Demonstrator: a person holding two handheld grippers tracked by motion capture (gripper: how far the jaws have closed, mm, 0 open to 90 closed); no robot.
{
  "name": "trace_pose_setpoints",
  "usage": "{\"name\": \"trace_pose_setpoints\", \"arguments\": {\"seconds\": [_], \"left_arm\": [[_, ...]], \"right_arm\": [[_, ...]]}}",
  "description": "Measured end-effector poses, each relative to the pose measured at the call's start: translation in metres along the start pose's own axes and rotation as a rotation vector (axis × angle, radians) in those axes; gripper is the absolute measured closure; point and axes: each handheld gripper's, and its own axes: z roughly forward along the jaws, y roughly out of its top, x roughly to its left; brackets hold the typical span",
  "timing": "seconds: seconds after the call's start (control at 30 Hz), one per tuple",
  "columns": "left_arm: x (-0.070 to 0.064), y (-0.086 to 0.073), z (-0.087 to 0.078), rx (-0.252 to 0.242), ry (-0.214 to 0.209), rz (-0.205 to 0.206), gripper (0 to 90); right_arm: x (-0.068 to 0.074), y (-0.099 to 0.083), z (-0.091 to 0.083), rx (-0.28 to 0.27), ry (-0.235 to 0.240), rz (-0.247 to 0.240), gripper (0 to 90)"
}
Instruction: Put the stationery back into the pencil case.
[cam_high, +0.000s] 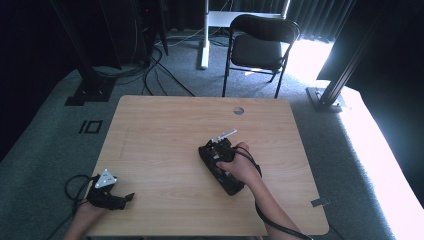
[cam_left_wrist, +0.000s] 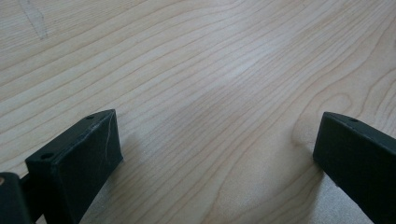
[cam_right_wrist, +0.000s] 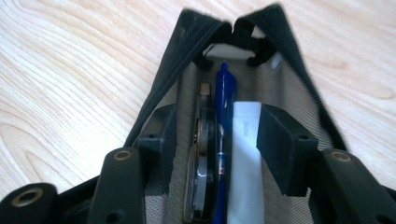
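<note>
A: Where's the pencil case right now?

B: Right of the middle of the table, lying on the wood under the person's right hand. In the right gripper view its mouth gapes wide, zip edges running up to a point at the far end.

A: What's inside?

B: A blue pen down the centre, a white eraser-like block just right of it, and a dark round-edged item with metal parts just left of it; I can't tell what that one is. From the high view a thin white stick pokes out past the case's far end; too small to name.

A: And the right gripper?

B: Its jaws are spread and reach down into the open case, one on each side of the contents. They pinch nothing that I can see; the pen and block lie between them, untouched as far as the view shows.

A: The other one?

B: The left gripper sits at the near left corner of the table, well apart from the case. Jaws spread wide over bare wood, nothing between them.

A: How far along would you say?

B: I'd judge it mid-way. The case is open and several items lie inside, so either packing or unpacking is under way. Left, as I read it: deal with that white stick at the far end and close the zip, likely with the left gripper's help.
</note>
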Motion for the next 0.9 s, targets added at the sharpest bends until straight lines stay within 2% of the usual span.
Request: {"name": "trace_pose_setpoints", "arguments": {"seconds": [0.13, 0.37, 0.7, 0.83, 0.9], "left_arm": [[0.000, 0.000, 0.000, 0.000, 0.000, 0.000, 1.1], [0.000, 0.000, 0.000, 0.000, 0.000, 0.000, 1.1], [0.000, 0.000, 0.000, 0.000, 0.000, 0.000, 1.1], [0.000, 0.000, 0.000, 0.000, 0.000, 0.000, 1.1], [0.000, 0.000, 0.000, 0.000, 0.000, 0.000, 1.1]], "right_arm": [[-0.003, 0.001, -0.011, -0.036, 0.016, -0.005, 47.4], [-0.009, 0.002, -0.025, -0.108, 0.044, -0.003, 38.7], [-0.024, -0.004, -0.041, -0.181, 0.039, 0.033, 34.2], [-0.030, -0.006, -0.046, -0.230, 0.018, 0.071, 35.4], [-0.033, -0.008, -0.049, -0.239, 0.006, 0.074, 34.9]]}}
